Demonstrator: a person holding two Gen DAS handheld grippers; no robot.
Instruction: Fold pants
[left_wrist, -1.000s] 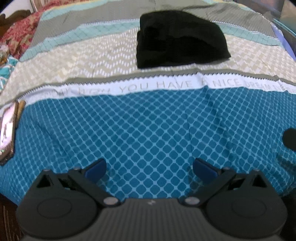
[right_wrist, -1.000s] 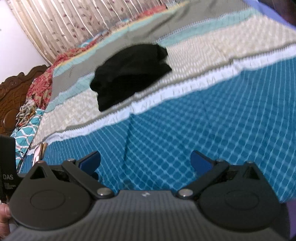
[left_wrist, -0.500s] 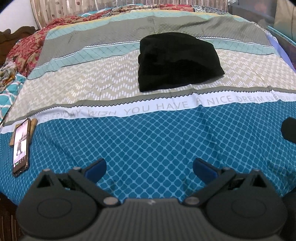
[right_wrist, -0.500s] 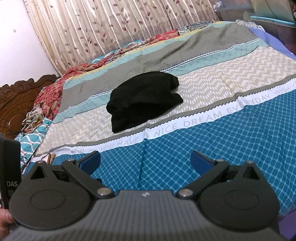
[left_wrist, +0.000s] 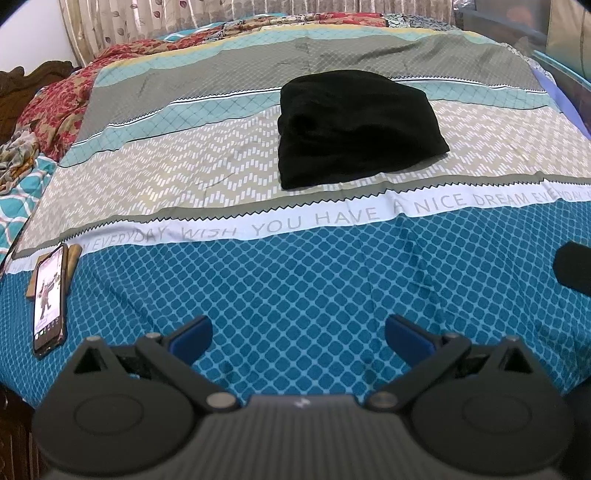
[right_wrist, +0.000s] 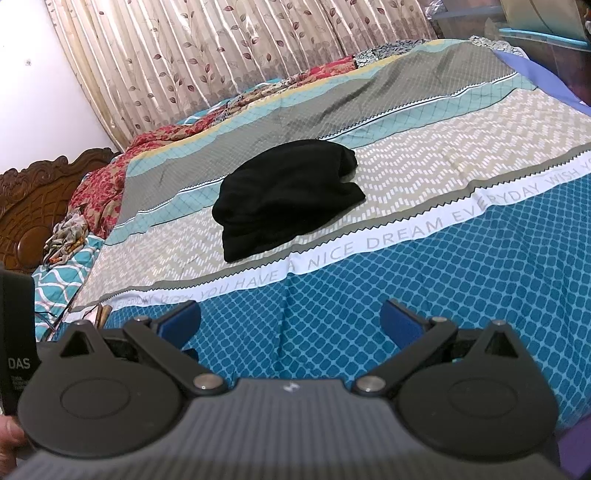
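Compared with the views one second earlier, both cameras now sit higher and farther back: the pants (left_wrist: 354, 125) appear lower in each frame, the curtain (right_wrist: 207, 55) behind the bed is exposed, and the motion blur seen in the right wrist view is gone. The phone (left_wrist: 48, 299), previously cut off at the left edge of the left wrist view, is now fully visible on the blue diamond-pattern area of the bedspread (left_wrist: 295, 288). The left tool (left_wrist: 297, 334) has its blue pads spread wide apart, holds nothing and hovers above the bedspread. The right tool (right_wrist: 290, 319) is likewise spread wide, empty and clear of the fabric. The pants lie as a folded black bundle on the beige zigzag band, beyond the white lettered strip, well apart from both tools.
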